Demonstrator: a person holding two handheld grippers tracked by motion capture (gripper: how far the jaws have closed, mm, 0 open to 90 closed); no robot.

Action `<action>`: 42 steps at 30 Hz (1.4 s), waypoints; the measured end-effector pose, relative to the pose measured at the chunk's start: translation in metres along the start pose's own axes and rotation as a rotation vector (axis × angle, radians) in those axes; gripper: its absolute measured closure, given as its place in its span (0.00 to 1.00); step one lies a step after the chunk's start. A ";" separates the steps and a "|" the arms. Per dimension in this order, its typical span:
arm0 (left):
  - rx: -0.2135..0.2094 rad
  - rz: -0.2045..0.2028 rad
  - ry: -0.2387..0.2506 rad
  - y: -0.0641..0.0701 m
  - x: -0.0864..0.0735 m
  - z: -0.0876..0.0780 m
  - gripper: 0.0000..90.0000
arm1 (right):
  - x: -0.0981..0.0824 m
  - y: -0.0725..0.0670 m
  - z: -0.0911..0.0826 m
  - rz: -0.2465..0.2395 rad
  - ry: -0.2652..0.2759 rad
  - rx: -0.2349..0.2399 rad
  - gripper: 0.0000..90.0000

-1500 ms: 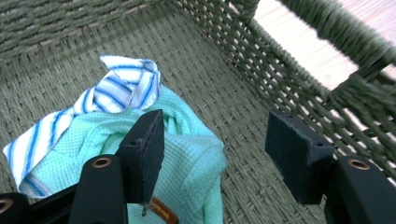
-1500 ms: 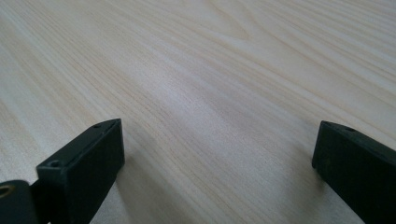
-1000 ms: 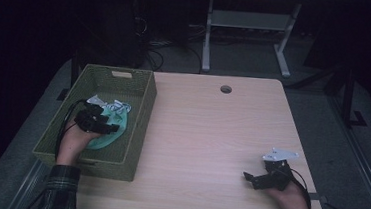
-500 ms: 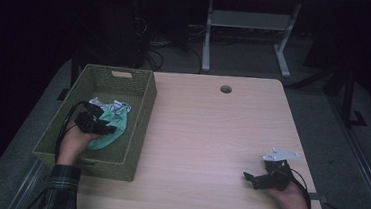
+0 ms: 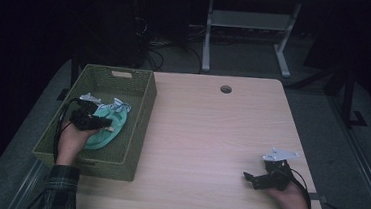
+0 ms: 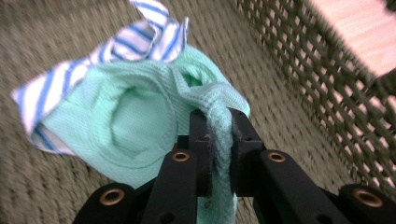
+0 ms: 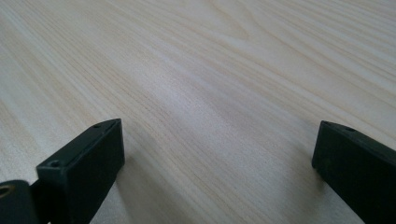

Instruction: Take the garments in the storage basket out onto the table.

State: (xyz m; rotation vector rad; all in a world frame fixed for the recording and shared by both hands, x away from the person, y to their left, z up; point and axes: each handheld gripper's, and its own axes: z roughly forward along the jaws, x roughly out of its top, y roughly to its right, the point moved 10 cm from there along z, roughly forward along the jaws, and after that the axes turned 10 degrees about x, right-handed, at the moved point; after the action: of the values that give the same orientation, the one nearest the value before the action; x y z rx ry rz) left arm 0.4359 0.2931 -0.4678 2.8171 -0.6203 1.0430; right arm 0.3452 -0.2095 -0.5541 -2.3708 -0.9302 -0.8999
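A mint-green cloth point(image 6: 126, 116) lies in the green woven basket point(image 5: 141, 126) at the table's left, with a blue-and-white striped cloth point(image 6: 116, 44) against its far side. My left gripper point(image 6: 218, 135) is inside the basket; its jaws have just been closing and now pinch a fold of the green cloth point(image 5: 106, 128). Low over the bare wooden tabletop point(image 7: 210, 84) at the front right, my right gripper point(image 5: 249, 178) rests with its jaws wide apart and nothing between them.
The basket's wicker wall point(image 6: 327, 88) rises close on the right of the left gripper. A cable hole point(image 5: 226, 89) sits near the table's far edge. A metal stand point(image 5: 244, 34) and cables are on the floor beyond the table.
The left gripper's jaws have closed onto the green cloth inside the basket. The right gripper has not moved.
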 end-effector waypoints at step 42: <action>-0.176 -0.082 0.376 0.018 0.061 -0.083 0.92 | 0.000 0.000 0.000 -0.002 -0.001 0.001 0.02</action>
State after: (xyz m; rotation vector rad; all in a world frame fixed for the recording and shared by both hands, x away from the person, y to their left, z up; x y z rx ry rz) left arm 0.4204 0.2730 -0.3663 2.3857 -0.5212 1.3780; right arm 0.3452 -0.2096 -0.5541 -2.3699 -0.9337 -0.8995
